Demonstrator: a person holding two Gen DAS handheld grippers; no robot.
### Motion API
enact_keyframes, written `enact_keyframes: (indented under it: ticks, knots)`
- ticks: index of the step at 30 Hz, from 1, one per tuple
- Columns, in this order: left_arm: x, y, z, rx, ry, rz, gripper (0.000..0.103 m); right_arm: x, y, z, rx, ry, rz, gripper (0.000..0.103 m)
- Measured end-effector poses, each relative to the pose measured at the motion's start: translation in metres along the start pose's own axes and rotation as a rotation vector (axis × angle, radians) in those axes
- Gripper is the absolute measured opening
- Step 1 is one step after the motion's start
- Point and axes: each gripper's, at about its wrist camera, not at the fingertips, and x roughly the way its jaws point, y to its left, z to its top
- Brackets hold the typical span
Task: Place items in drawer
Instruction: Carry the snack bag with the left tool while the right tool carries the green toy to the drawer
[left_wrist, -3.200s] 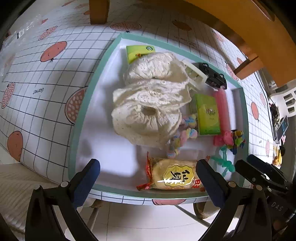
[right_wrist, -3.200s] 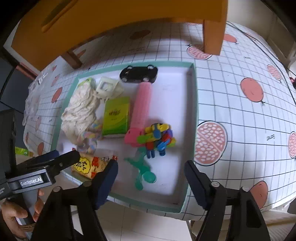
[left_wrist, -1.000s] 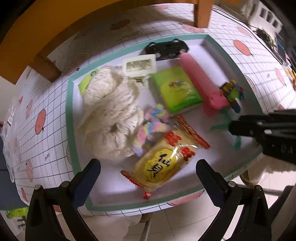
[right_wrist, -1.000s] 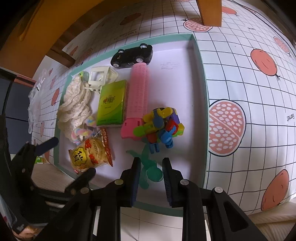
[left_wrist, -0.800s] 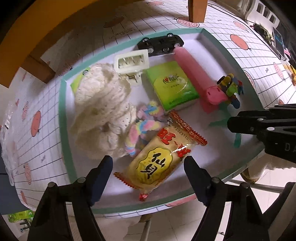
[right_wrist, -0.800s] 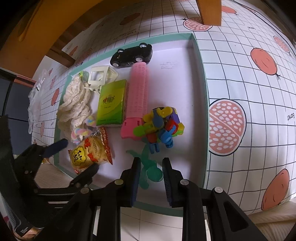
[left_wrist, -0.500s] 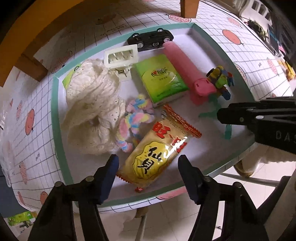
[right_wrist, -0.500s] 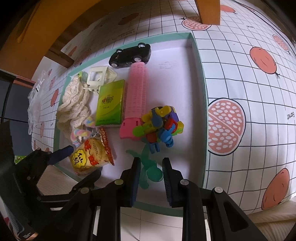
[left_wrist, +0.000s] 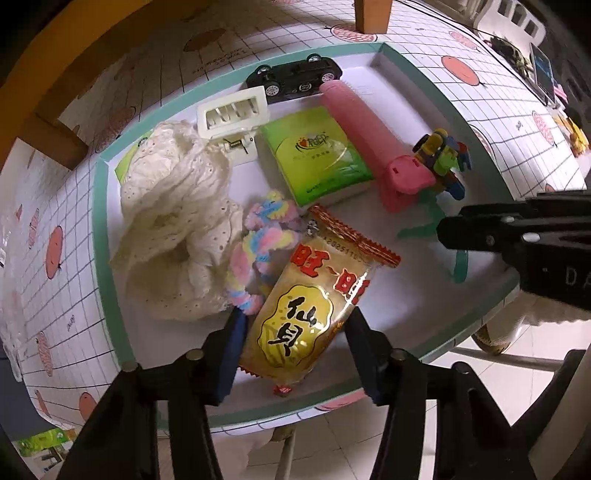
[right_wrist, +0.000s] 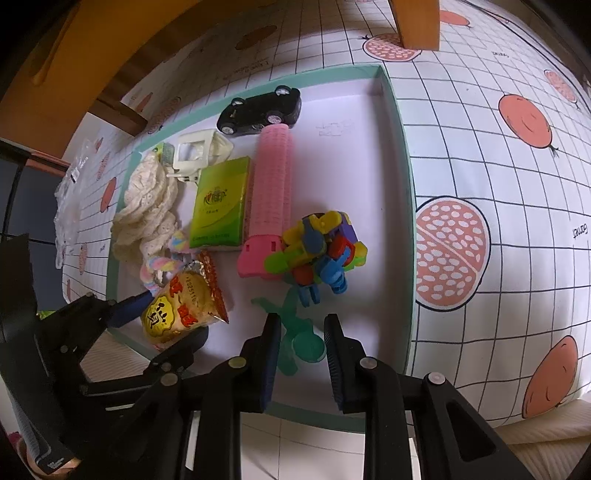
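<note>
A yellow snack packet (left_wrist: 306, 306) lies at the near edge of the teal-rimmed white tray (left_wrist: 99, 236). My left gripper (left_wrist: 295, 332) points straight down over it, its jaws closing, the blue pads touching both long sides of the packet. The right wrist view shows the same grip (right_wrist: 159, 325) on the packet (right_wrist: 181, 310). My right gripper (right_wrist: 301, 347) is shut narrowly on a flat green plastic figure (right_wrist: 308, 347) lying on the tray, and it reaches in from the right (left_wrist: 447, 232) in the left wrist view.
In the tray lie a cream lace cloth (left_wrist: 173, 229), pastel fuzzy cord (left_wrist: 255, 236), green tissue pack (left_wrist: 317, 155), pink comb roller (left_wrist: 358, 122), black toy car (left_wrist: 295, 75), white clip (left_wrist: 232, 110) and colourful block toy (right_wrist: 321, 251). Orange wooden furniture (right_wrist: 417, 22) stands behind.
My left gripper slid in over the snack packet and its jaws narrowed from wide apart to touching the packet's sides. The right gripper stayed still, shut on the green figure.
</note>
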Motion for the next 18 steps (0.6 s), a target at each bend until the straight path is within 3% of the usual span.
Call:
enact_keyframes:
  ticks: [3,7,13,18]
  knots:
    - [-0.008,0.010,-0.002,-0.001,-0.012,-0.014,0.048,-0.003,0.002,0.000,-0.009,-0.012,-0.002,0.026]
    - [-0.020,0.027,-0.005,-0.102,-0.041,-0.127,0.044,-0.011,0.002,0.002,-0.001,-0.043,0.009,0.026]
    - [-0.034,0.054,-0.010,-0.223,-0.101,-0.237,0.043,-0.022,0.001,0.005,0.010,-0.091,0.029,0.026]
    - [-0.050,0.067,-0.011,-0.266,-0.166,-0.247,0.043,-0.034,0.000,0.008,0.012,-0.138,0.053,0.025]
